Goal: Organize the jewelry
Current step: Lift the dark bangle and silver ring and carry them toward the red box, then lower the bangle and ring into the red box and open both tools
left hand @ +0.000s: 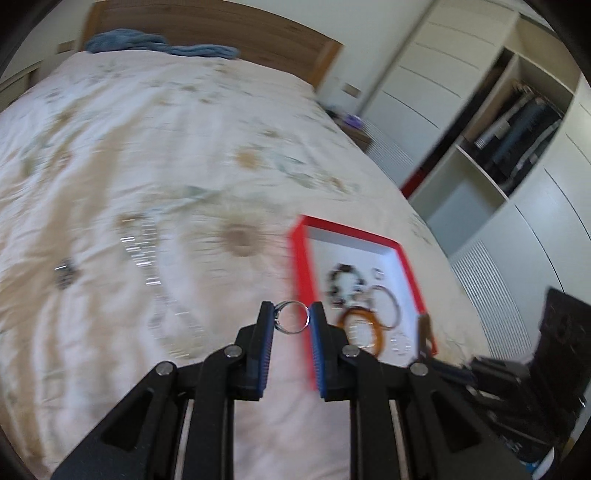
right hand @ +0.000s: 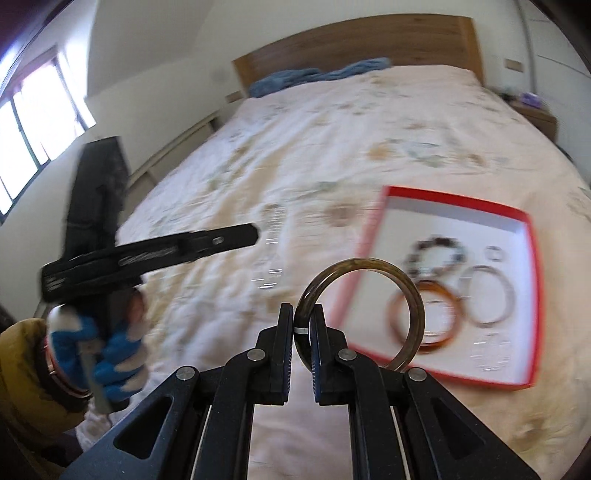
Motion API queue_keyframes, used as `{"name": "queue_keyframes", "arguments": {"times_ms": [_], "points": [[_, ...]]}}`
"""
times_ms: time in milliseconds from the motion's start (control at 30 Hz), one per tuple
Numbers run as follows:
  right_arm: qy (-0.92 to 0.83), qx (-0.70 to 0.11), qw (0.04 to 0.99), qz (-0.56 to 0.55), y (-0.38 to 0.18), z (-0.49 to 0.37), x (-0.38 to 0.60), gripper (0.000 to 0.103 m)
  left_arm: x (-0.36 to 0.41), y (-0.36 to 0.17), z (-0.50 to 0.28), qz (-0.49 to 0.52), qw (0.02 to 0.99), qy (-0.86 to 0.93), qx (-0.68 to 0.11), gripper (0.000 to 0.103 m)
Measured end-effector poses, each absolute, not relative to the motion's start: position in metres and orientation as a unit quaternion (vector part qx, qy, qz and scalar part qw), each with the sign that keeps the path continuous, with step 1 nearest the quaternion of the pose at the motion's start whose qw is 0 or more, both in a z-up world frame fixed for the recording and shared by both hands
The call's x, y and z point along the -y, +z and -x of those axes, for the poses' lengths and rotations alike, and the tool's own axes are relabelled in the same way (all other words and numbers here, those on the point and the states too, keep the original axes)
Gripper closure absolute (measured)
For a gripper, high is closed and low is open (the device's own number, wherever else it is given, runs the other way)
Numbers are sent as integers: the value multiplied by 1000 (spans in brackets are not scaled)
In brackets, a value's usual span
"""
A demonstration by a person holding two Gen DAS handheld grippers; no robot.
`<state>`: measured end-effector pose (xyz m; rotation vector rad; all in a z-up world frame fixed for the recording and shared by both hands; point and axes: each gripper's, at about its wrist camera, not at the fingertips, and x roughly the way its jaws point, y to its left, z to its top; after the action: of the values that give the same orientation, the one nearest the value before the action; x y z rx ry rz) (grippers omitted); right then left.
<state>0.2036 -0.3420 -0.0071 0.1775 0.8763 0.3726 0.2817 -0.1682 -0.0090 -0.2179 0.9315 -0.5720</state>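
The left claw (left hand: pixel 290 318) grips a small silver ring (left hand: pixel 293 317) between its fingertips, the jaws closed only as far as the ring's width, so the band stands upright in the gap. It hovers above the bed (left hand: pixel 147 166), just left of the red box (left hand: pixel 301 280), whose near left wall sits right beside the blue-padded right finger.

The right claw (right hand: pixel 302 325) is pinched nearly closed on the rim of a translucent brown bangle (right hand: pixel 360 314), which stands on edge and rises up and to the right of the fingertips. A thin white band crosses the bangle where the pads meet it.

In the right wrist view the red box (right hand: pixel 532 295) lies open on the bedspread to the right of the held bangle, white inside. On its floor rest a beaded bracelet (right hand: pixel 436 254), an amber bangle (right hand: pixel 424 319), a pale thin bangle (right hand: pixel 487 295) touching or overlapping it, a small ring (right hand: pixel 493 254) near the far side, and what may be a fine silver chain (right hand: pixel 491 354) near the front, though blur makes that uncertain.

On the bedspread left of the box, in the left wrist view, a glittering silver chain (left hand: pixel 155 280) lies stretched out, with a small dark sparkling piece (left hand: pixel 66 275) well apart to its left. A blue blanket (left hand: pixel 159 46) is bunched against the wooden headboard (left hand: pixel 221 22).
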Motion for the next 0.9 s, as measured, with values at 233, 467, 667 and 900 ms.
{"name": "queue_keyframes", "arguments": {"times_ms": [233, 467, 667, 900], "points": [[148, -458, 873, -76, -39, -250, 406, 94, 269, -20, -320, 54, 836, -299, -457, 85], [150, -490, 857, -57, -70, -295, 427, 94, 329, -57, -375, 5, 835, -261, -484, 85], [148, -502, 851, -51, -83, -316, 440, 94, 342, -76, -394, -11, 836, -242, -492, 85], [137, -509, 849, -45, -90, -315, 448, 92, 346, -91, -396, -21, 832, -233, -503, 84]]}}
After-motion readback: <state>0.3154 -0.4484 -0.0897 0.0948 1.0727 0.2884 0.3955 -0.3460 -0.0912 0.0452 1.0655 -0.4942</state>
